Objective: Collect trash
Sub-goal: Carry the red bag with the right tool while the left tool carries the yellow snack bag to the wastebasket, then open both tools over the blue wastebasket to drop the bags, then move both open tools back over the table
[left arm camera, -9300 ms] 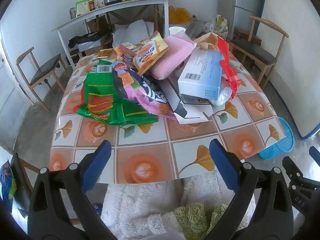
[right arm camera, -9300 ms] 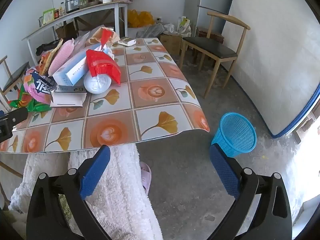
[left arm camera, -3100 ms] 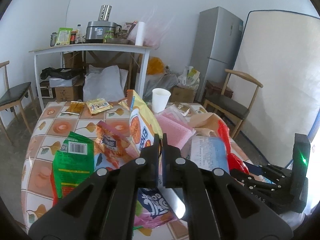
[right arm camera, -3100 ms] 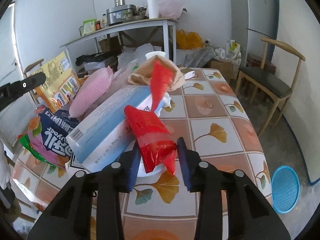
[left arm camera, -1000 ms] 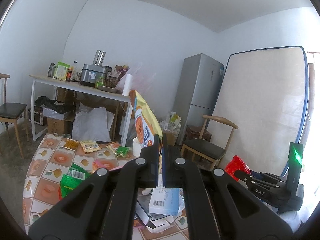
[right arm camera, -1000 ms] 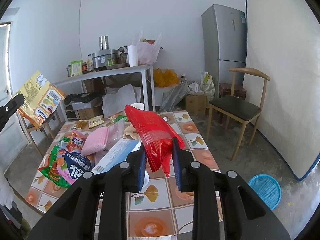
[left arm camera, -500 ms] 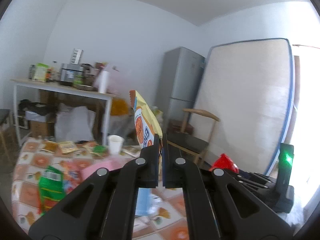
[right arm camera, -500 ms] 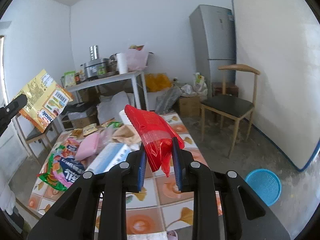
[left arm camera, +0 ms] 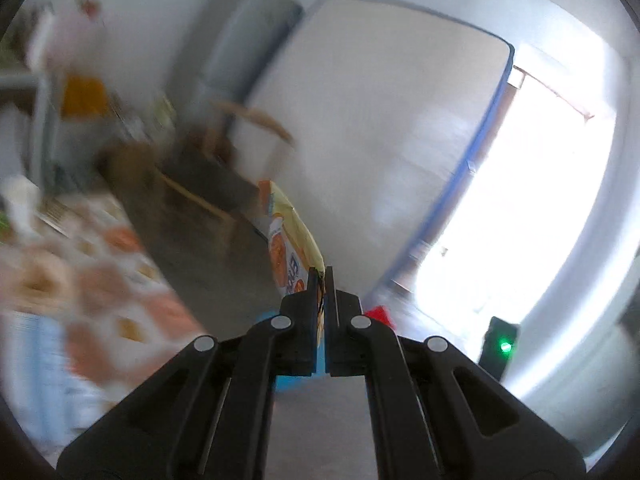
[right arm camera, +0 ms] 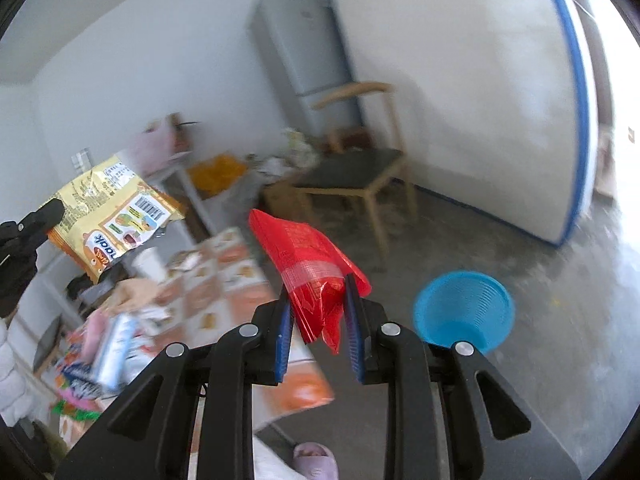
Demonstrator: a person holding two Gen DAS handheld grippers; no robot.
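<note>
My left gripper (left arm camera: 322,276) is shut on a yellow and orange snack packet (left arm camera: 289,236), held up in the air; the packet also shows at the left of the right wrist view (right arm camera: 116,216). My right gripper (right arm camera: 316,300) is shut on a crumpled red plastic bag (right arm camera: 308,264), held above the floor. A blue mesh waste basket (right arm camera: 464,312) stands on the concrete floor to the right of the red bag. A sliver of blue (left arm camera: 296,380) shows below my left fingers.
The table (right arm camera: 224,264) with the tiled cloth carries several wrappers and a box at the left. A wooden chair (right arm camera: 360,176), a grey fridge (right arm camera: 308,52) and a leaning mattress (right arm camera: 480,92) stand beyond. A pink slipper (right arm camera: 316,460) lies on the floor.
Both grippers have swung right, away from the table and toward the blue basket, still holding the packet and the red bag. The left wrist view is now motion-blurred.
</note>
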